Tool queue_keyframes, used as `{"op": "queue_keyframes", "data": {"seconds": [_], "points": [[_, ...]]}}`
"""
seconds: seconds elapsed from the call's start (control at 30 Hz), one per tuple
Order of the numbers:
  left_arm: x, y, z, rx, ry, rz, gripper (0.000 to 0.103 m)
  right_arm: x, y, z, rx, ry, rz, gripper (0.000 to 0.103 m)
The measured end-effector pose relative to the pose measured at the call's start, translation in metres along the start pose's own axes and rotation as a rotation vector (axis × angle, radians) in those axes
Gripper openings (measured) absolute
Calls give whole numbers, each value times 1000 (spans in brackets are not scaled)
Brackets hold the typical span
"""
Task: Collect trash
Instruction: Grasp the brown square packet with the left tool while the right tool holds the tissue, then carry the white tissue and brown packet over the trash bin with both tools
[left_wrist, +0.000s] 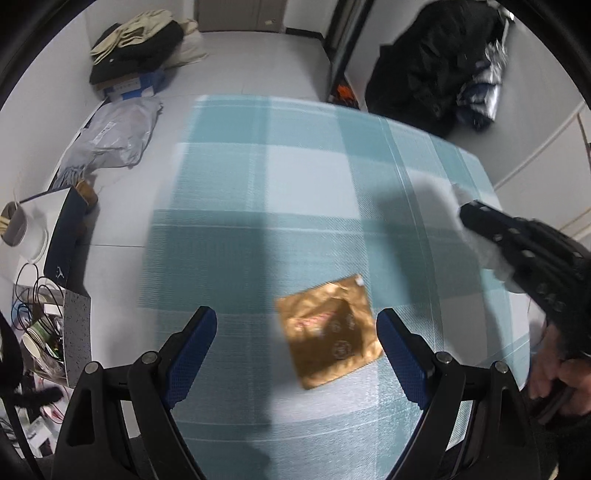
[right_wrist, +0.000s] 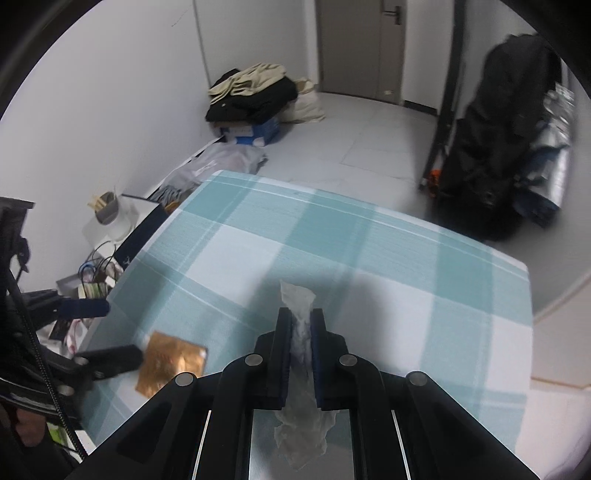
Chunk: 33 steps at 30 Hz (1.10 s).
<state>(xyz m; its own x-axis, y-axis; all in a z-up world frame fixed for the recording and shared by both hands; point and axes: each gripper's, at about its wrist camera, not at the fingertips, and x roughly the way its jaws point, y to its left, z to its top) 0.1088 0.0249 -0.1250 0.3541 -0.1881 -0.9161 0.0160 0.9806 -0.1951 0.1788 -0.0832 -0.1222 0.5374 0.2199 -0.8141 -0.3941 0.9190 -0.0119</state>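
A crumpled white tissue (right_wrist: 301, 325) is pinched in the closed right gripper (right_wrist: 301, 323), its long axis running along the fingers. A gold wrapper (left_wrist: 328, 330) lies flat, skewed, on the checked tablecloth (left_wrist: 295, 166) between the wide-open left gripper's (left_wrist: 297, 323) fingers, untouched.

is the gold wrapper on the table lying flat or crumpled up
Flat. The gold wrapper lies spread on the checked tablecloth, a square sheet only slightly creased.

The wrapper (left_wrist: 330, 331) lies on the cloth (left_wrist: 303, 177), between the left gripper's (left_wrist: 296, 328) spread fingers. To its right, the right gripper (right_wrist: 301, 326) pinches a tissue (right_wrist: 297, 295) above the cloth.
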Motion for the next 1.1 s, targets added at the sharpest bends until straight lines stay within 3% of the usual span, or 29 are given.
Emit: {"op": "queue_keyframes", "data": {"seconds": [0.13, 0.37, 0.5, 0.6, 0.73, 0.83, 1.1], "points": [[14, -11, -3, 29, 48, 42, 86, -18, -16, -14, 51, -16, -24, 9], [18, -27, -7, 87, 35, 155, 86, -50, -43, -45, 186, -38, -21, 9], [20, -40, -11, 155, 33, 153, 85, -62, -45, -56, 200, -51, -25, 9], [17, -41, -13, 159, 24, 150, 74, -76, -49, -64, 234, -65, -15, 9], [11, -39, -12, 156, 12, 149, 42, -87, -52, -70, 253, -89, 0, 9], [10, -38, -13, 148, 5, 152, 31, -94, -55, -75, 264, -98, 7, 9], [14, -41, -8, 107, -4, 112, 20, -110, -59, -80, 282, -122, 17, 9]]}}
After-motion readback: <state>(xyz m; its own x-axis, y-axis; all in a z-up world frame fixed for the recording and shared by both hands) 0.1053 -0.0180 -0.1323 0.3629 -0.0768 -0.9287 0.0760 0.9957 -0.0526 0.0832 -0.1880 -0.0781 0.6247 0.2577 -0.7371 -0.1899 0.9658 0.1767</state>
